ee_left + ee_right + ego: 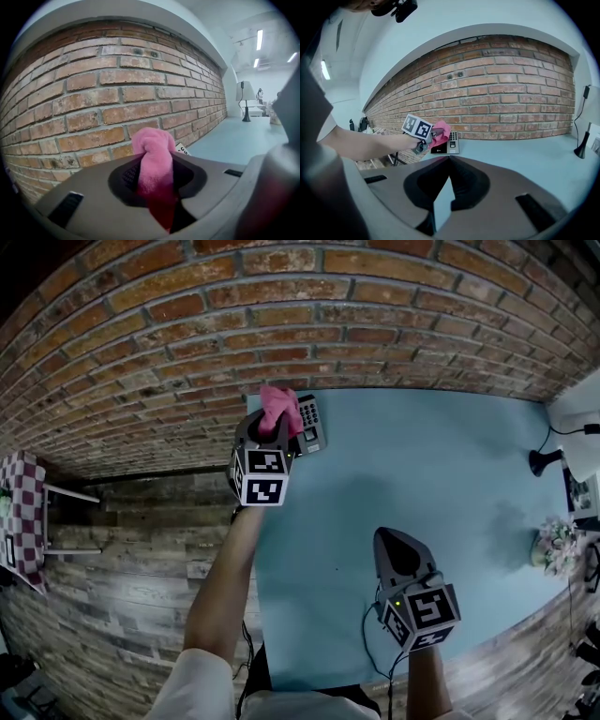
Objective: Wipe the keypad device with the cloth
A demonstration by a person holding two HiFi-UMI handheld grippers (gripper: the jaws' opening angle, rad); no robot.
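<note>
The grey keypad device [310,425] lies at the far left corner of the light blue table [441,465], close to the brick wall. My left gripper [272,420] is shut on a pink cloth [279,407], which is bunched beside and over the device's left part. The left gripper view shows the cloth [152,161] pinched between the jaws, with a corner of the device [182,150] behind it. My right gripper [392,538] hovers over the table's near middle, shut and holding nothing. From its view the device [450,143] and cloth [442,130] are far ahead.
A brick wall [281,315] runs along the table's far edge. A black lamp [542,461] and a small flower pot [555,542] stand at the right side. Wooden floor and a checkered cloth [23,512] lie left of the table.
</note>
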